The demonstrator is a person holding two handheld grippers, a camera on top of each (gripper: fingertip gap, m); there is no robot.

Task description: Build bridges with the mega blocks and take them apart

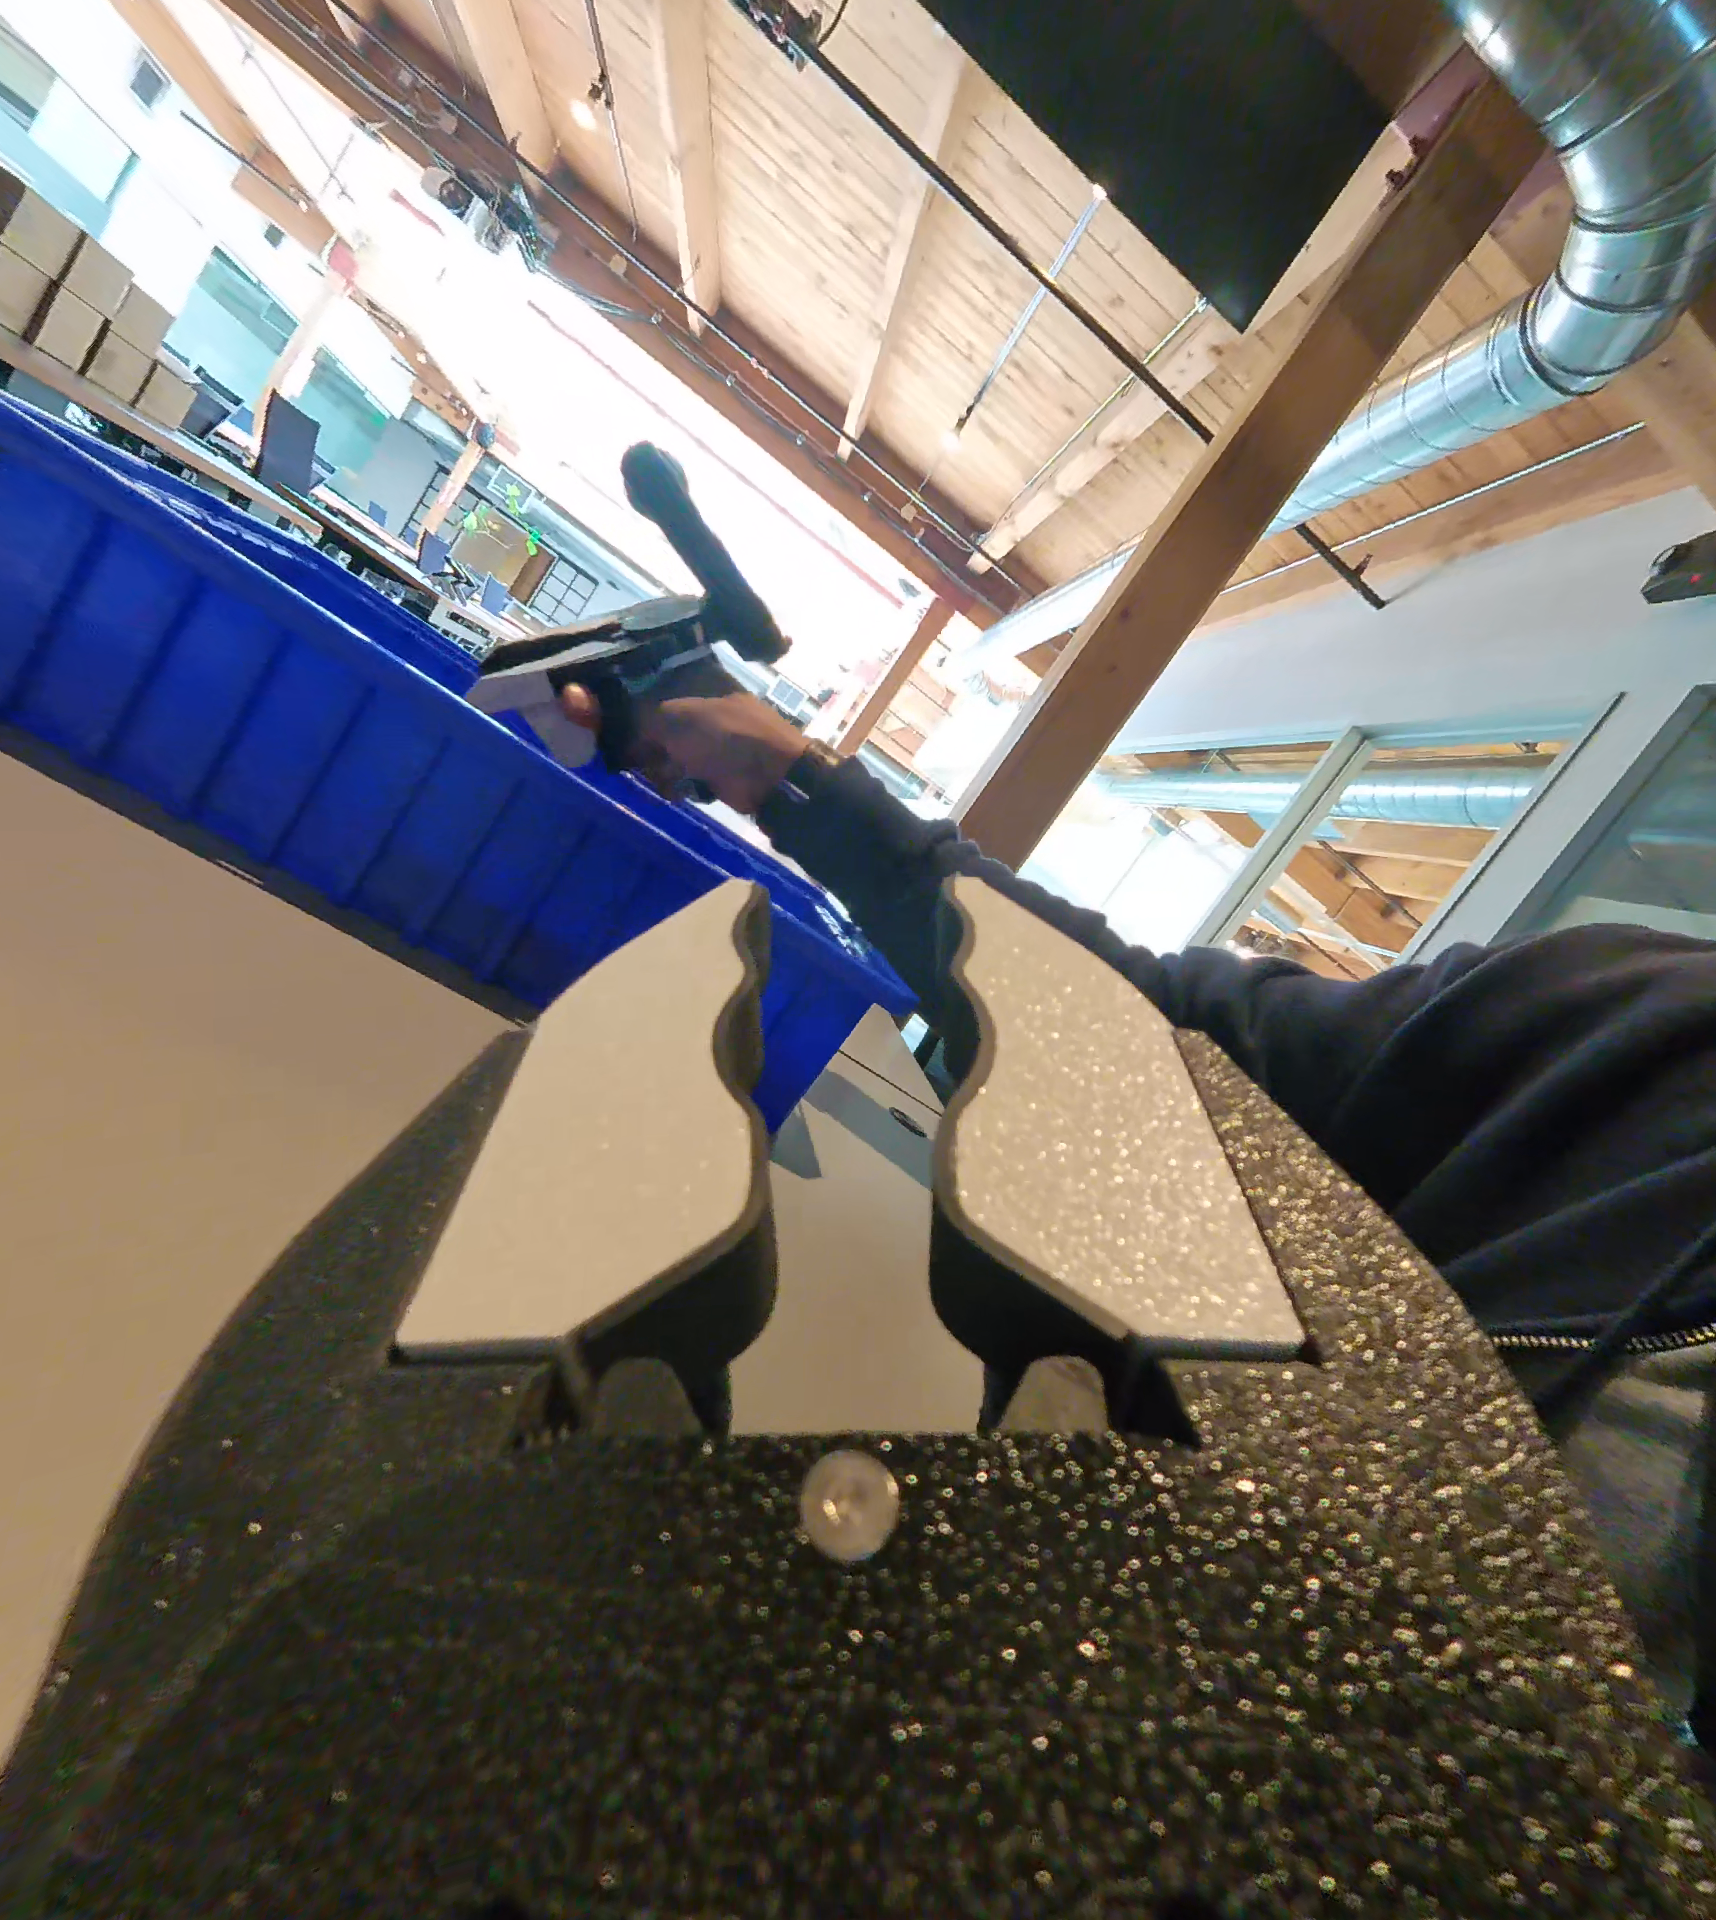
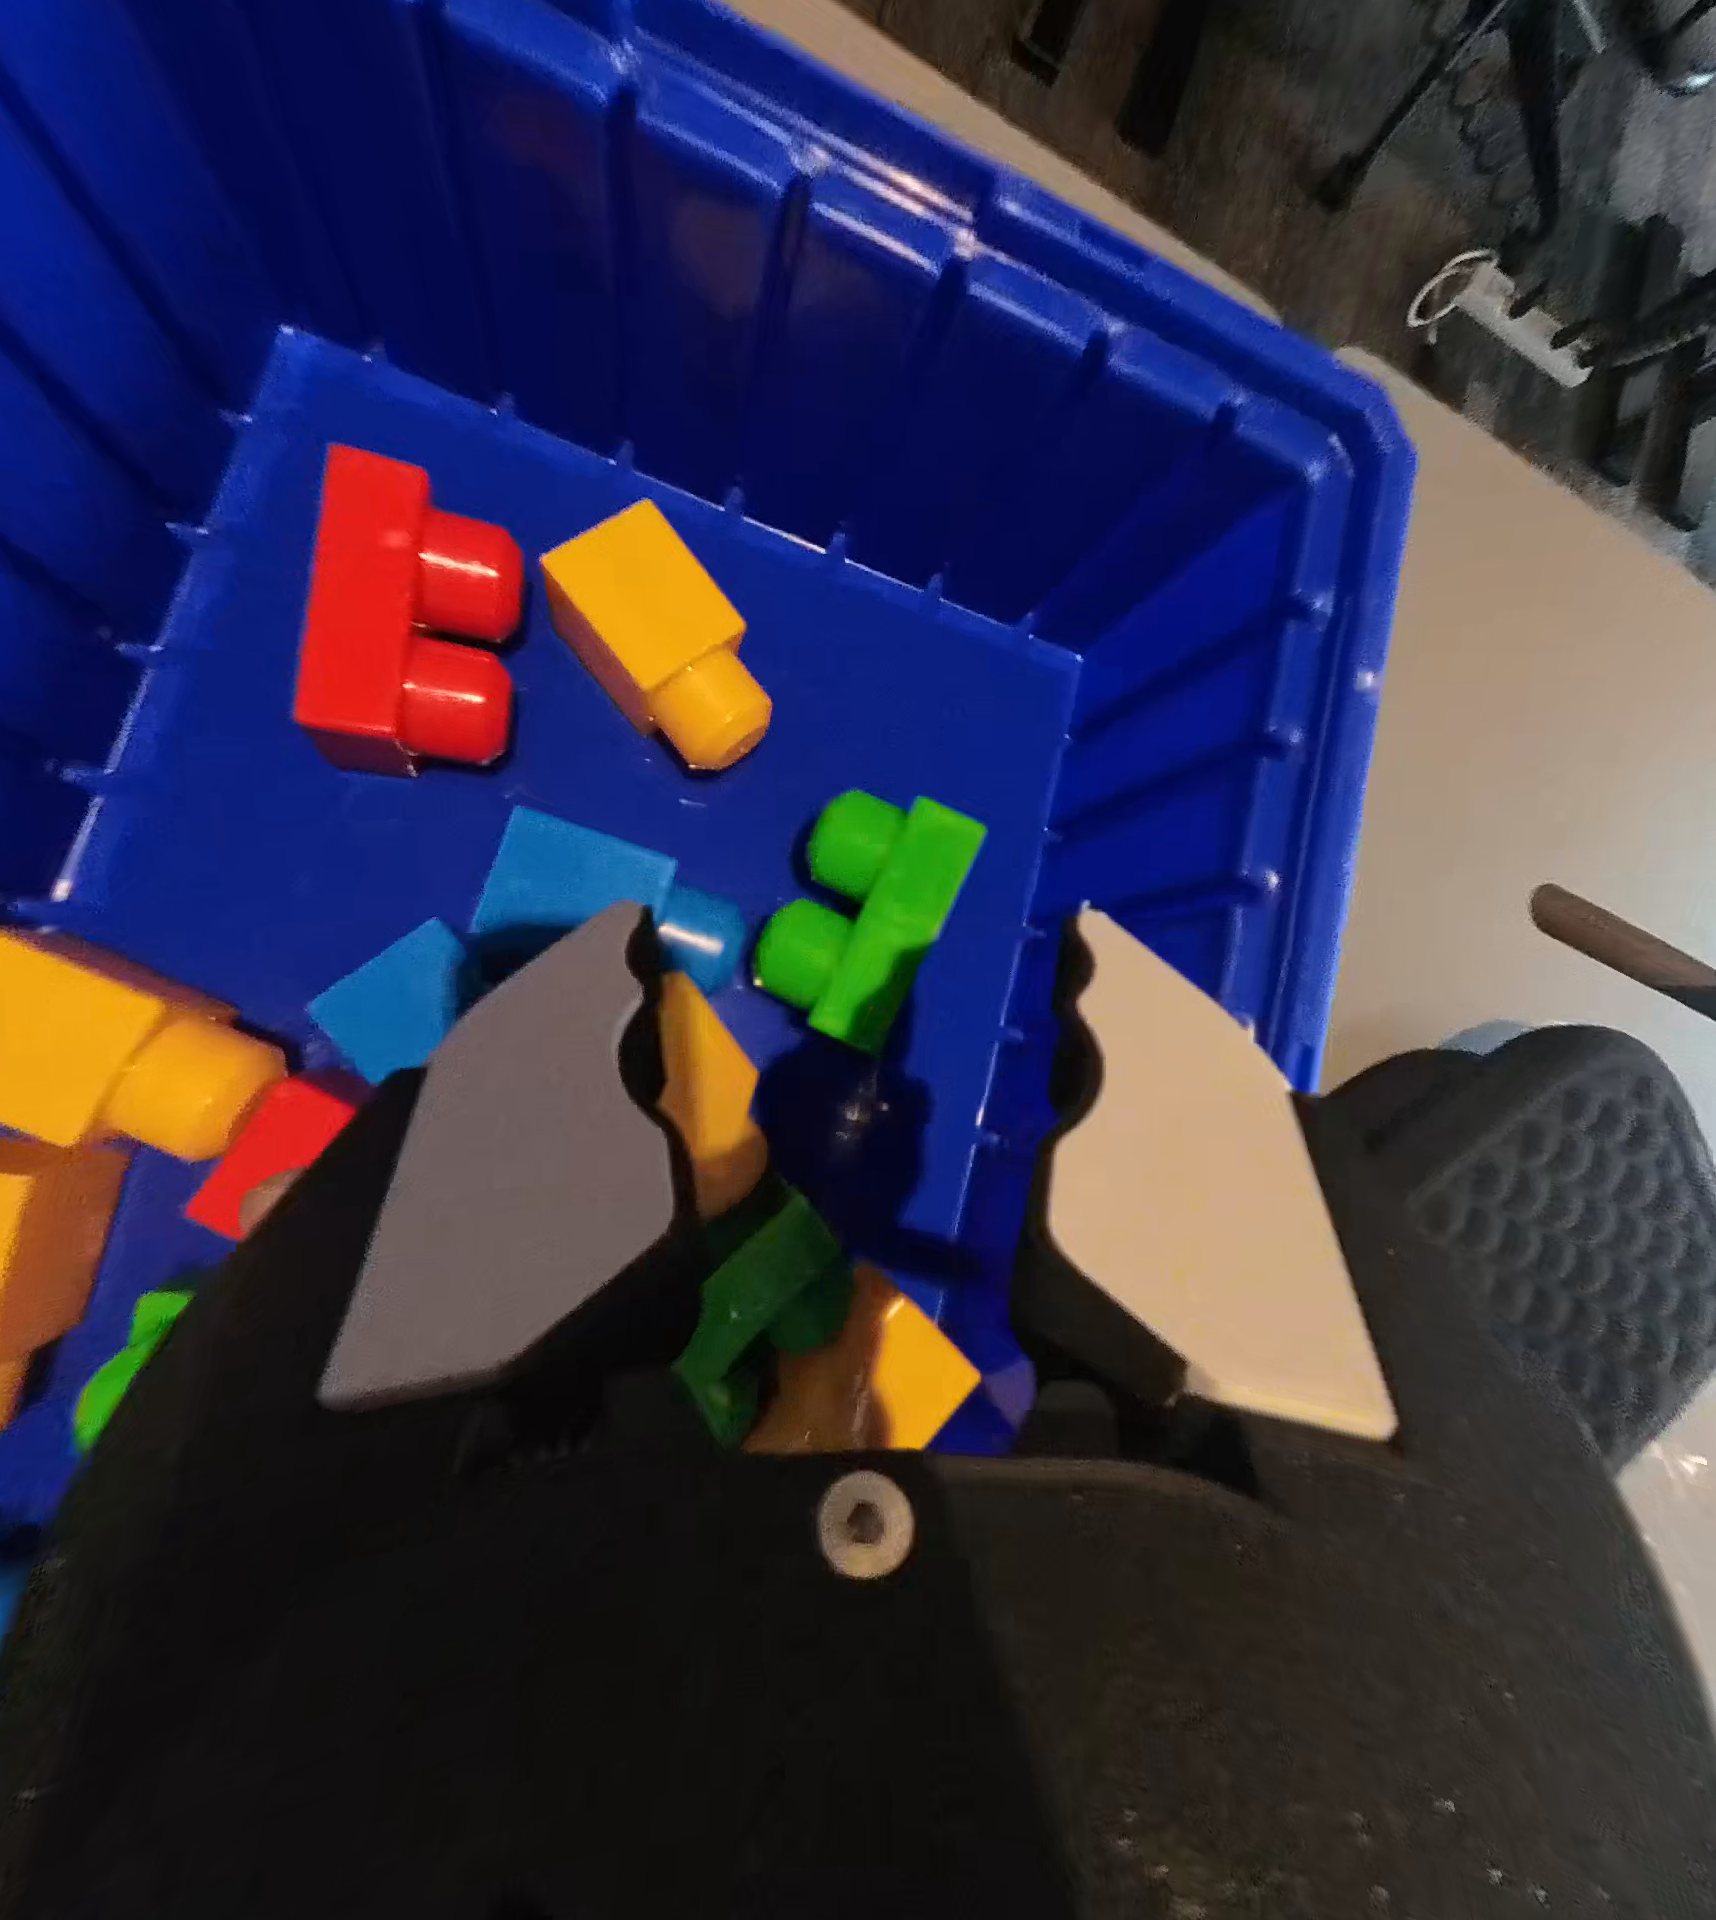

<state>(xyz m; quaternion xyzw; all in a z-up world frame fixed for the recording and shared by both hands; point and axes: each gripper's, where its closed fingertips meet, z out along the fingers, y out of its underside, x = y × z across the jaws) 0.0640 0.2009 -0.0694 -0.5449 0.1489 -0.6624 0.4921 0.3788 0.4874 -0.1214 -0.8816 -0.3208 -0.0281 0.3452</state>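
My right gripper (image 2: 859, 925) is open and empty. It points down into a blue bin (image 2: 833, 291) that holds several loose mega blocks. Among them are a red two-stud block (image 2: 386, 613), a yellow one-stud block (image 2: 646, 613), a green two-stud block (image 2: 895, 914) and a light-blue block (image 2: 563, 862). Yellow and green blocks lie below, between its fingers. My left gripper (image 1: 854, 904) is open and empty, low over the grey table (image 1: 106, 1039) beside the bin (image 1: 262, 665). Its view shows a hand (image 1: 719, 738) holding the right gripper's body (image 1: 605, 655) above the bin.
The bin stands near a corner of the table (image 2: 1508, 727). A black textured object (image 2: 1581, 1226) and a dark rod (image 2: 1664, 966) lie right of the bin. A dark sleeve (image 1: 1456, 1091) crosses behind the left gripper. A wooden post (image 1: 1249, 499) rises beyond. It is some 25 cm from my right tips to the black textured object (image 2: 1581, 1226).
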